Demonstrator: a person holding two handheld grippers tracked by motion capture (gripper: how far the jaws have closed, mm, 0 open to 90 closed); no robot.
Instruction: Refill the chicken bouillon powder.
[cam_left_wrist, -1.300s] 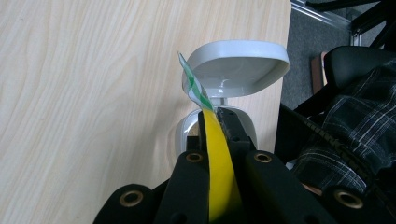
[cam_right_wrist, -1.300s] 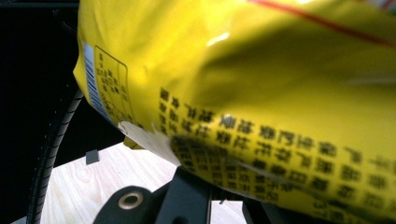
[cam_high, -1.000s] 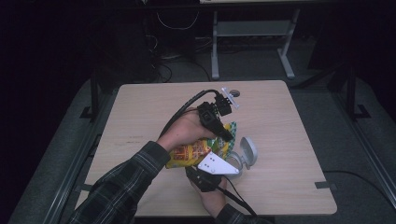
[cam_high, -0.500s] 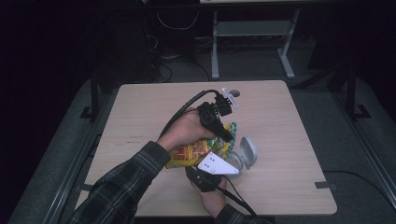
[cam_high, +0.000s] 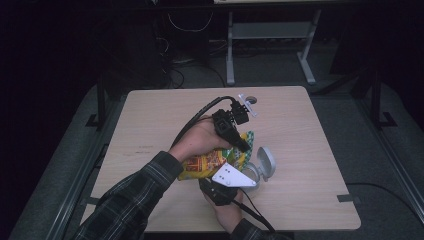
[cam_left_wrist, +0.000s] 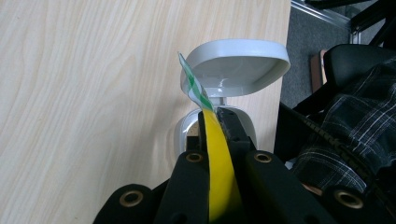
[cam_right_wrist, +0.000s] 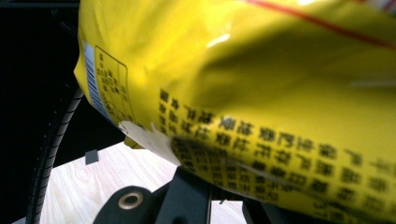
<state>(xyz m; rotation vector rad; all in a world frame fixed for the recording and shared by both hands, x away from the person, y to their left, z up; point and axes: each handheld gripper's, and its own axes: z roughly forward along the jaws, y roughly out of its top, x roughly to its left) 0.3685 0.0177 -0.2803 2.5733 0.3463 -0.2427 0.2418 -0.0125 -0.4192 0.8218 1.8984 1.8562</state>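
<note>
Yellow bag (cam_high: 207, 164) with green-checked edge and black print beside a grey bin (cam_high: 261, 167); plaid sleeve (cam_high: 131, 200).

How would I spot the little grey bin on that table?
Look at the wooden table, toward its near right part, just beyond the yellow snack bag the person holds. The small grey bin stands there, its rounded lid flipped up, the table's one grey thing.

Snack bag (cam_high: 210, 162) on table (cam_high: 150, 115), left of open-lidded container (cam_high: 260, 167); container near table's front edge.
</note>
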